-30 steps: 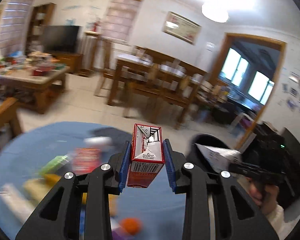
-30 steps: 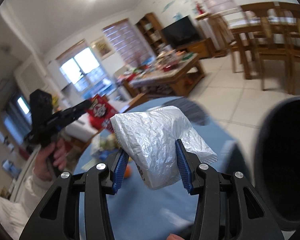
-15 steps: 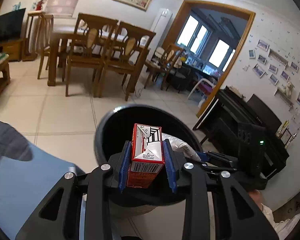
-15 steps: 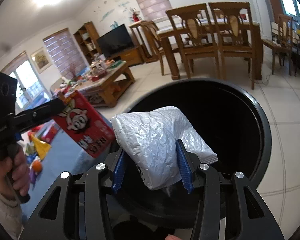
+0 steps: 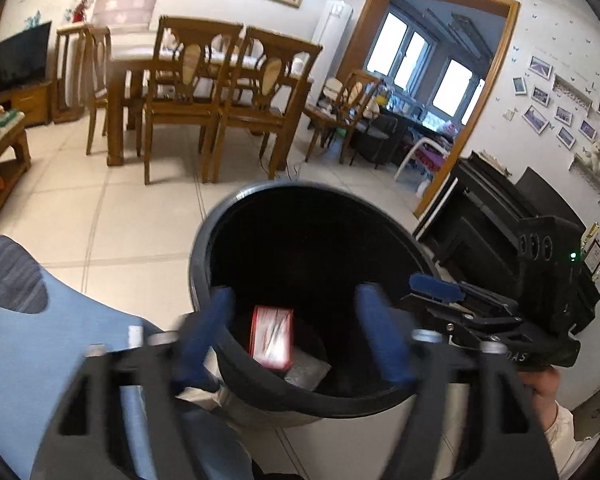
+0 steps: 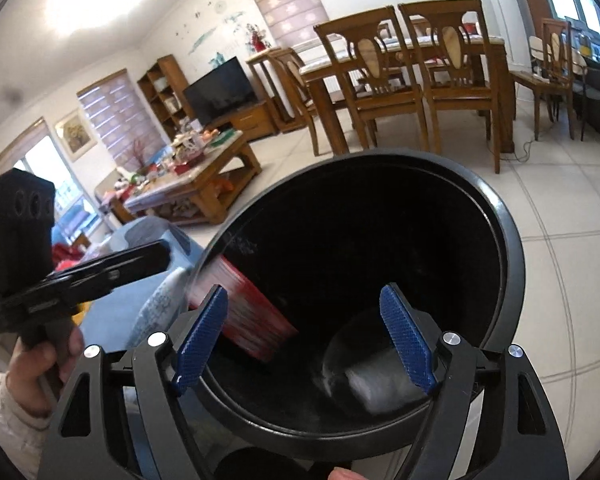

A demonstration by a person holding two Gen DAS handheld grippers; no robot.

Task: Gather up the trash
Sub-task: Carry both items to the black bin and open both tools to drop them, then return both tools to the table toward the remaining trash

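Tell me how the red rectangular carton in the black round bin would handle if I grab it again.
The red carton looks boxy and fairly stiff, probably light, likely crushable. It lies tilted in the black bin, so it may slide.

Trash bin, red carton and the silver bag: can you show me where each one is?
trash bin [image 6: 512, 240]: right wrist view, on its black rim.
red carton [image 5: 271, 338]: left wrist view, on its top face, inside the bin.
silver bag [image 6: 374, 386]: right wrist view, on its blurred middle, low in the bin.
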